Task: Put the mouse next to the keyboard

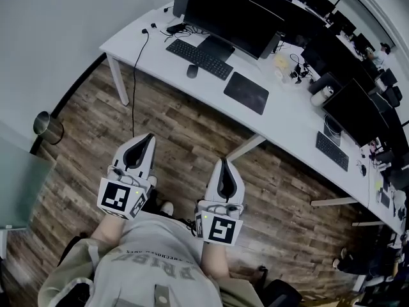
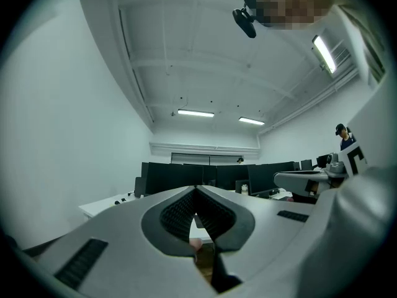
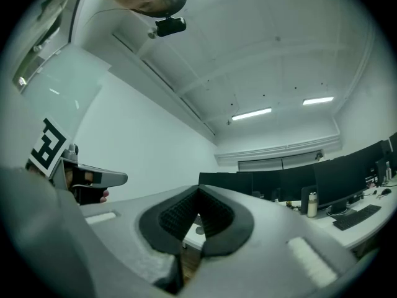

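Observation:
A dark mouse [image 1: 192, 71] lies on the white desk [image 1: 287, 117], just in front of the black keyboard [image 1: 199, 58], under a wide monitor [image 1: 233, 11]. A black mouse pad [image 1: 246, 92] lies to the right of them. I stand back from the desk over the wooden floor. My left gripper [image 1: 149, 137] and right gripper [image 1: 224, 163] are held side by side near my body and point toward the desk. Both are shut, with nothing between the jaws [image 2: 196, 190] [image 3: 198, 191]. The mouse is far from both.
A metal bin [image 1: 48, 127] stands on the floor at the left. A cable [image 1: 135, 75] hangs off the desk's front edge beside a desk leg [image 1: 117, 78]. More monitors and a second keyboard [image 1: 332, 150] sit further right along the desk.

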